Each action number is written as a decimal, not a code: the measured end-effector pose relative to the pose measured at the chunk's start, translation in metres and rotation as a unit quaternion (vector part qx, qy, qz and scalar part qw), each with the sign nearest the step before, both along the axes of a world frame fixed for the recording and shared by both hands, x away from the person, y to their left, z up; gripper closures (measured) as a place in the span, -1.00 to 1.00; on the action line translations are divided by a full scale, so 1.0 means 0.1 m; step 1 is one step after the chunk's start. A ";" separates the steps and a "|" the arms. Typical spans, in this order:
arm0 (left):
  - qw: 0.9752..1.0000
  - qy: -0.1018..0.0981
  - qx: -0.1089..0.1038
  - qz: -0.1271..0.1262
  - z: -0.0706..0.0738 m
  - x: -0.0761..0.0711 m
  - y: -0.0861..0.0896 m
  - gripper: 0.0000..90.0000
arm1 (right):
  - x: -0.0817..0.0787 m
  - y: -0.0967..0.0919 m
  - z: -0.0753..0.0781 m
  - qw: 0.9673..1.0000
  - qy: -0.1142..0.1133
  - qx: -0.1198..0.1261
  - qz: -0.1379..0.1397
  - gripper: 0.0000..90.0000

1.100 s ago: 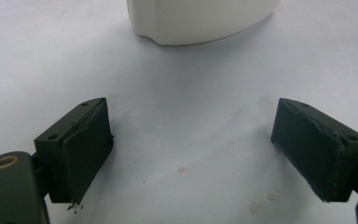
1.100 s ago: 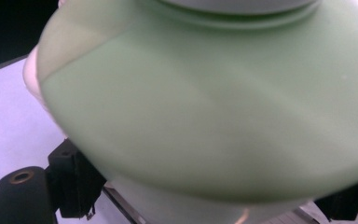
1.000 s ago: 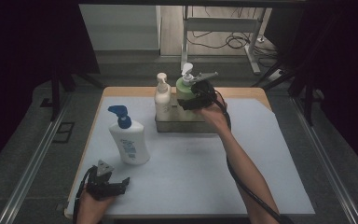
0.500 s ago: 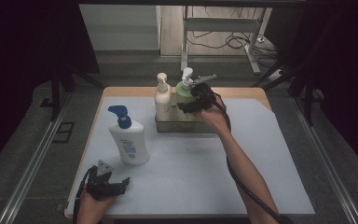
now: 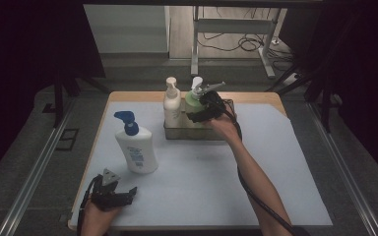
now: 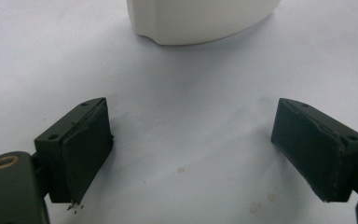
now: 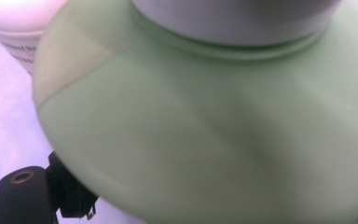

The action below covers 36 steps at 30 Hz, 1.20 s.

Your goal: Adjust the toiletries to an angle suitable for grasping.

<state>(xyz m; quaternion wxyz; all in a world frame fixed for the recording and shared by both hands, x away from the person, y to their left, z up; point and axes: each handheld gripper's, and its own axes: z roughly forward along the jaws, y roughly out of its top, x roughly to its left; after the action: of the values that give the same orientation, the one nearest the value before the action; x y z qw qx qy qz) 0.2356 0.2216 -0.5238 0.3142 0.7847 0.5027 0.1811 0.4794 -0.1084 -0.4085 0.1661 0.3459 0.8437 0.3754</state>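
Note:
A green pump bottle (image 5: 193, 102) stands at a clear tray (image 5: 197, 133) at the back of the table, beside a white pump bottle (image 5: 172, 105). My right gripper (image 5: 194, 111) is closed around the green bottle's upper body. In the right gripper view the green bottle (image 7: 205, 140) lies between the jaws, with one finger (image 7: 72, 198) against its side. I cannot tell whether its base rests in the tray. A white bottle with a blue pump (image 5: 137, 147) stands left of centre. My left gripper (image 5: 130, 193) rests open at the near left corner, its gap (image 6: 191, 135) bare, with that bottle's base (image 6: 200, 18) ahead.
A pale mat (image 5: 202, 172) covers most of the wooden table (image 5: 256, 96), with open room on its right half and front. The right gripper's cable runs along the forearm (image 5: 248, 172). Dark floor, rails and a desk frame (image 5: 226, 29) surround the table.
The right gripper and the green bottle have sunk slightly in the picture. The left gripper has stayed where it was.

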 end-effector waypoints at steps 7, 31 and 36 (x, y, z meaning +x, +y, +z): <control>1.000 0.000 0.000 0.000 0.00 0.00 0.00 -0.74 | 0.03 -0.02 -0.04 1.000 0.012 0.008 0.002 -0.72; 1.000 -0.001 0.000 0.000 0.00 0.00 0.00 -0.74 | -0.06 -0.15 0.00 0.999 -0.023 0.040 0.008 -0.76; 1.000 -0.001 0.000 0.000 0.00 0.00 0.00 -0.74 | -0.12 -0.20 0.02 0.999 -0.021 0.033 0.009 -0.75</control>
<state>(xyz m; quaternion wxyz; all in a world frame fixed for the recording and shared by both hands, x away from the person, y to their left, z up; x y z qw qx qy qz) 0.2355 0.2215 -0.5240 0.3148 0.7845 0.5024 0.1818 0.4678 -0.1284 -0.4061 0.1692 0.3350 0.8305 0.4115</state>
